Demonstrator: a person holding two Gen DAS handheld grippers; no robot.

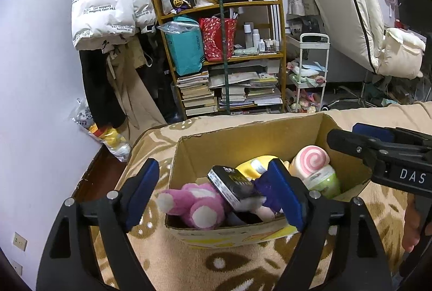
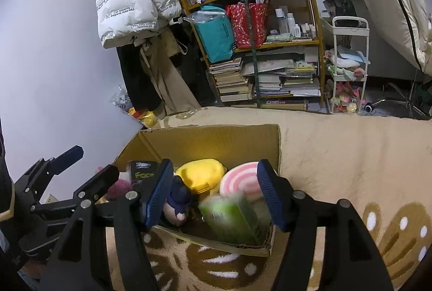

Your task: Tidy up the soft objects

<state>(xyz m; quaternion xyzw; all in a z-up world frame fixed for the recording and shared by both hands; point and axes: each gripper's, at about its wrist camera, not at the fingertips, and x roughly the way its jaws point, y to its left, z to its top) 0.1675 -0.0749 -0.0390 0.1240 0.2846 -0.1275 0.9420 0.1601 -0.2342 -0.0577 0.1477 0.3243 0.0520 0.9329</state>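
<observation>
The cardboard box [image 1: 186, 156] sits on my tan patterned blanket [image 1: 189, 269], and the soft things lie packed inside it. A pink plush toy [image 1: 194, 206] lies at the near left corner, with a black tin [image 1: 232, 188] tilted on top of it. Beside that is a small doll with dark blue hair [image 2: 179, 196], and behind it a yellow plush [image 2: 201, 175]. At the right side of the box a pink swirl cushion [image 1: 310, 158] leans against the wall, with a green packet [image 2: 232, 218] in front of it; the packet looks blurred in the right wrist view.

My left gripper [image 1: 216, 194] hangs over the near edge of the box with its blue pads spread wide apart and nothing between them; its right pad is just over the doll and the tin. My right gripper [image 2: 216, 194] is also spread wide, holding nothing, its pads on either side of the green packet and the swirl cushion, above the box opening.

Beyond the blanket a wooden shelf [image 1: 280, 53] stands against the far side of the room, loaded with stacked books [image 1: 197, 91], a teal bag [image 1: 186, 51] and a red bag [image 1: 218, 37]. A white puffer jacket [image 1: 105, 7] hangs to its left against the pale wall, and a white cart [image 1: 310, 75] stands to its right.
</observation>
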